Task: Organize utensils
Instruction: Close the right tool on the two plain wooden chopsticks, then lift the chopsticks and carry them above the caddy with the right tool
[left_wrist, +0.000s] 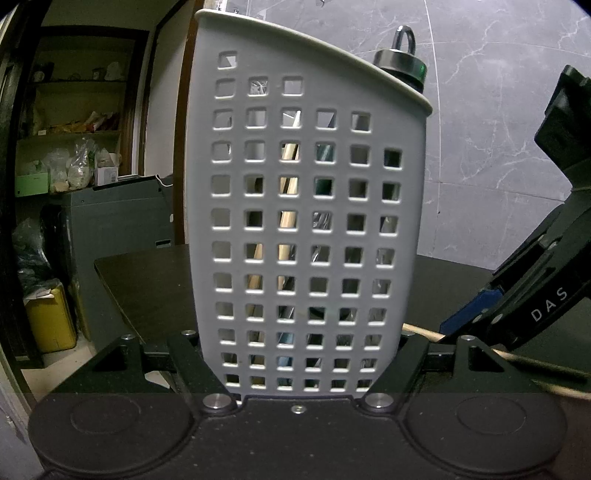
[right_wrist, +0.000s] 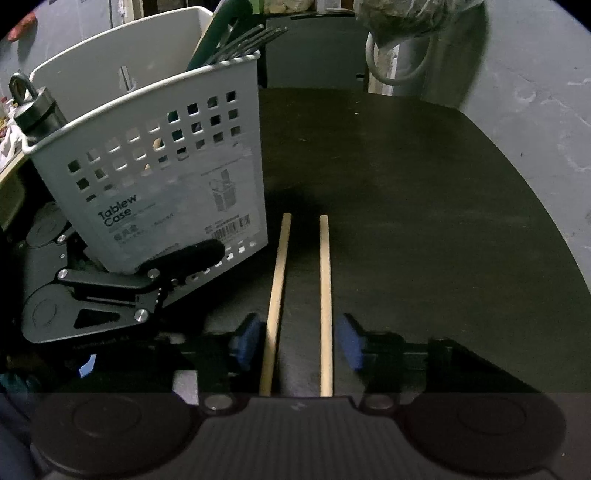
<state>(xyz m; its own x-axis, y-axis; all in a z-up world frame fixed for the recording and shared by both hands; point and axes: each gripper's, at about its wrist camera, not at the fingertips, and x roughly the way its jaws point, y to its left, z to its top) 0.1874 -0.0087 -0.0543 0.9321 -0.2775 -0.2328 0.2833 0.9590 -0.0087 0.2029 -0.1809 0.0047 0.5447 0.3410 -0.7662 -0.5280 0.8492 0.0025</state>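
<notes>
Dark table (right_wrist: 406, 184), L claw (left_wrist: 299, 354) pinching basket (left_wrist: 306, 221) — R claw (right_wrist: 295, 341) spread, straddling chopsticks (right_wrist: 325, 295).

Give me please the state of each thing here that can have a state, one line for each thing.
Utensil basket: upright, clamped, utensils inside.
Left gripper: shut on the basket.
Right gripper: open, pads on either side of the chopsticks, not pressing them.
Chopsticks: two, lying flat on the table, apart, not lifted.
Bottle: behind the basket, cap on.
</notes>
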